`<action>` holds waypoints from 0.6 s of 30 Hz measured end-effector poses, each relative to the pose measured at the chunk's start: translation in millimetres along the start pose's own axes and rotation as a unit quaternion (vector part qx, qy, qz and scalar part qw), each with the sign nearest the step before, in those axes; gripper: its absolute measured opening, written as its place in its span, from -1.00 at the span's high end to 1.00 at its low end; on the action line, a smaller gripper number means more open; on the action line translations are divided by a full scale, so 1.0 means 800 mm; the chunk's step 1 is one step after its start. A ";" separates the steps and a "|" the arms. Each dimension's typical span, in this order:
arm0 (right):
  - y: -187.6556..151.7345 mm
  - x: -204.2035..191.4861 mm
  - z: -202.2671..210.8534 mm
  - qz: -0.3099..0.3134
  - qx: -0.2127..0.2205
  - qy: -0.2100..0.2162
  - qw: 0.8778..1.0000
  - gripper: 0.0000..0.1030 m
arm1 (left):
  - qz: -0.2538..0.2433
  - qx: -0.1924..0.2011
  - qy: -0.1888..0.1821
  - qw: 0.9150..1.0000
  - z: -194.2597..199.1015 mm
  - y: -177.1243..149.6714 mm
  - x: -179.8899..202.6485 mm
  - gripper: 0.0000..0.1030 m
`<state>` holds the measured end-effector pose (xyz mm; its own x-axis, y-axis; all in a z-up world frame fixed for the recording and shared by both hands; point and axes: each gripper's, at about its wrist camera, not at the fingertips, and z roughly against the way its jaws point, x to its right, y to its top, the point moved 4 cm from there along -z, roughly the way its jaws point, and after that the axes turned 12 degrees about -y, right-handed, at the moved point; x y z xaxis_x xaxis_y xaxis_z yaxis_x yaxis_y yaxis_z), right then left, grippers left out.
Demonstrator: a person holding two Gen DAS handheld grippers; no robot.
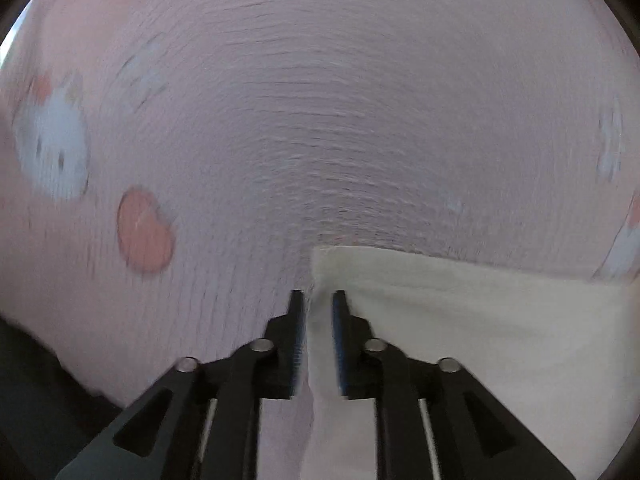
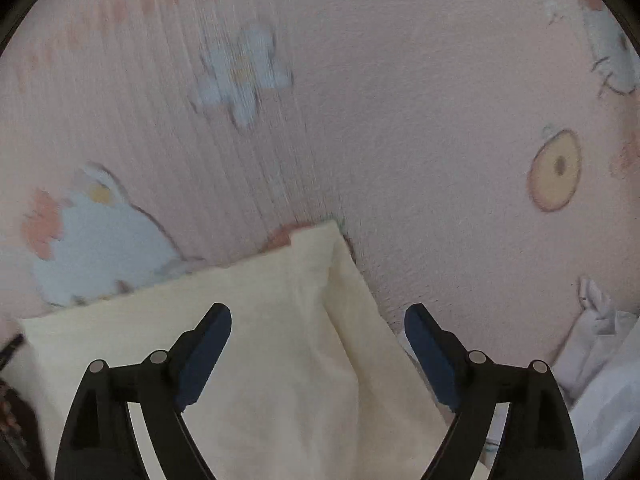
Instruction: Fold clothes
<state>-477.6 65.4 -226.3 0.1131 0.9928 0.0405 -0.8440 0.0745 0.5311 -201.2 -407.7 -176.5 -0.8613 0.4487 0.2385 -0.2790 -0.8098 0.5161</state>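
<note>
While the left gripper (image 1: 318,300) stands narrowly parted astride the corner of the soft, pale cream folded cloth (image 1: 480,320), pads apparently not pressing, the right gripper (image 2: 318,320) gapes wide above its other corner, holding nothing. The cloth lies on a pink cartoon-printed sheet (image 1: 320,120); light and limp, best pinched at corners.

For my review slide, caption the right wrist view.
Right gripper open above cream garment on pink cartoon-print sheet.
</note>
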 end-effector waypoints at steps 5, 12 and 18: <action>-0.012 0.027 0.063 -0.007 0.003 0.000 1.000 -0.72 | 0.022 0.025 -0.021 0.999 0.052 -0.001 -0.006 -0.30; -0.008 0.066 0.103 0.003 0.015 -0.016 1.000 -0.71 | -0.009 0.002 -0.048 0.999 0.085 -0.009 0.006 -0.30; -0.013 0.076 0.108 0.029 0.024 -0.032 0.999 -0.71 | -0.040 0.005 -0.041 0.998 0.103 -0.053 0.006 -0.30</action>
<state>-416.6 116.8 -156.4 0.1003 0.9870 0.1260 -0.8238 0.0114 0.5667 -158.2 -340.0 -129.6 -0.7989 0.5415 0.2618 -0.3411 -0.7664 0.5442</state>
